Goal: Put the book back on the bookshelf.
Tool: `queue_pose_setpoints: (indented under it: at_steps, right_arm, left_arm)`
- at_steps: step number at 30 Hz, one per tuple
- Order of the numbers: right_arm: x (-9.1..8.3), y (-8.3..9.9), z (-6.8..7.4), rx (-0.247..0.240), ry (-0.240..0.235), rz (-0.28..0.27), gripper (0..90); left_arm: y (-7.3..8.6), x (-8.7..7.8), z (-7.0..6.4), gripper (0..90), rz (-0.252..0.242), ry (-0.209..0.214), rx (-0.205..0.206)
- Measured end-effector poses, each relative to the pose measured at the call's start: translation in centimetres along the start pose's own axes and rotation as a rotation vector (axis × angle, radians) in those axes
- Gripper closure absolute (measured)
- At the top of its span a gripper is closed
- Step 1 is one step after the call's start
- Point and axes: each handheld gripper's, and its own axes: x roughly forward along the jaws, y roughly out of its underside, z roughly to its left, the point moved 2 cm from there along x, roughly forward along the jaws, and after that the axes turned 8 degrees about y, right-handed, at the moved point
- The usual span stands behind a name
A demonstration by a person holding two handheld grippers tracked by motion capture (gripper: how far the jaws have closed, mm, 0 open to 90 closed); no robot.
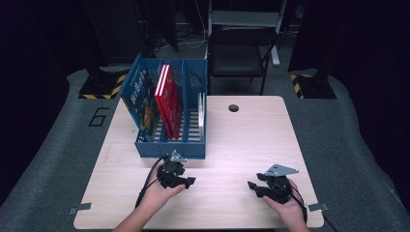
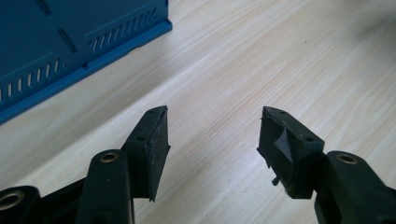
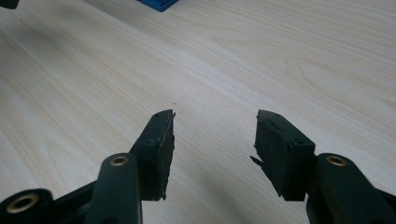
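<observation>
Dark room all around, with a black chair (image 1: 240, 53) at the far side and a pale wood table (image 1: 251, 140) in the middle. On the far left part of the table stands a blue rack (image 1: 167, 121) with slots. A blue book (image 1: 139, 99) leans in the left slot and a red book (image 1: 168, 99) stands in the next slot, just beside it. Something thin and white (image 1: 200, 108) stands in the right slot; what it is cannot be told.

The left gripper (image 1: 180, 178) sits low over the table, just near the front wall of the rack. Its jaws are apart and nothing is between them. In the left gripper view a corner of the rack (image 2: 70, 42) is far and to the left, and bare wood lies between the jaws. The right gripper (image 1: 258, 186) is near the right edge of the table, well apart from the rack. Its jaws are apart too, with only bare wood between them, as the right gripper view shows.

It looks like the work is about the books in the rack. Both books are in their slots and no gripper touches them. No book lies out on the table. So either the job has not begun, or the books are put away and it is done; the pictures alone cannot say which. If it has not begun, the left gripper is the closer one to reach in
</observation>
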Motion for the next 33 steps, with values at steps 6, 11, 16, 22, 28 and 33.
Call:
queue_pose_setpoints:
  at_steps: [6,11,16,22,28,33]
  right_arm:
    - [0.1,0.0,0.1,-0.005,-0.003,0.013,47.0]
    - [0.1,0.0,0.2,0.002,-0.001,0.009,47.0]
    - [0.1,0.0,0.1,-0.009,-0.002,0.009,47.0]
    - [0.4,0.1,0.4,-0.011,-0.005,0.018,47.0]
    - [0.6,0.0,0.6,-0.021,-0.003,0.021,47.0]
    - [0.7,0.0,0.6,-0.034,-0.004,0.030,47.0]
  left_arm:
    - [1.3,0.4,0.8,43.0,0.008,-0.004,-0.006]
    - [1.9,0.2,1.3,42.8,0.017,-0.013,0.012]
    - [2.3,0.3,1.9,42.7,0.024,-0.020,0.007]
    - [2.8,0.7,2.2,42.7,0.028,-0.009,-0.008]
    - [3.4,0.8,3.2,42.6,0.033,-0.021,-0.038]
    - [3.8,0.8,3.9,42.2,0.033,-0.063,-0.037]
